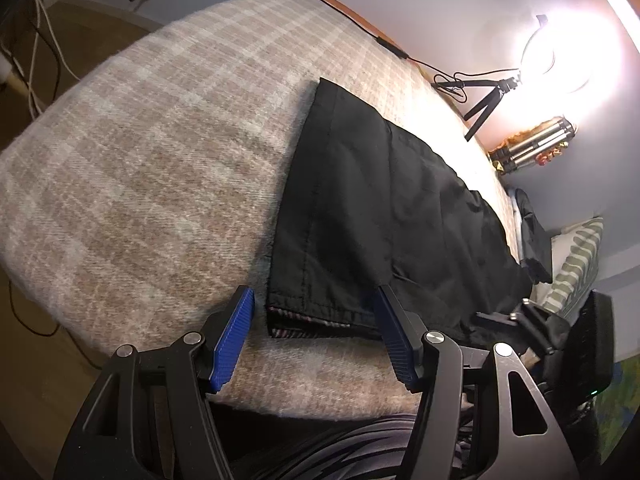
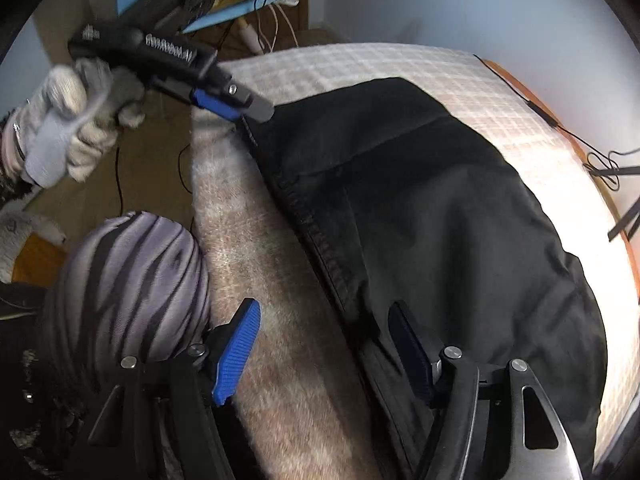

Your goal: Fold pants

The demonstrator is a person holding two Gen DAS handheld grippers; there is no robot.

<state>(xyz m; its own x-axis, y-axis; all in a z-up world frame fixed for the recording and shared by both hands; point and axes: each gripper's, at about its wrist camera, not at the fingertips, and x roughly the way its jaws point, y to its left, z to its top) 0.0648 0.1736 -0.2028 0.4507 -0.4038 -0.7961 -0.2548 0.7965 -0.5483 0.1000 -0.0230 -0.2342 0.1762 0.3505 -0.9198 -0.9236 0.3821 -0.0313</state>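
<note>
Both my grippers hang over the near edge of the black pants [image 1: 360, 208]

My left gripper [image 1: 316, 336] stands open astride the hem corner, pads clear of the cloth; the pants lie flat across the plaid blanket [image 1: 132, 152]; my right gripper [image 2: 326, 350] gapes wide over the seamed edge, gripping nothing

Plaid beige blanket [image 1: 140, 152] is covering the bed. Ring light [image 1: 560, 60] on a small tripod [image 1: 486, 104] is glaring against the pale wall [image 1: 440, 4] past the bed's far edge. Wooden floor [image 1: 80, 44] is showing at the left, white cables [image 1: 38, 60] trailing across it.
</note>
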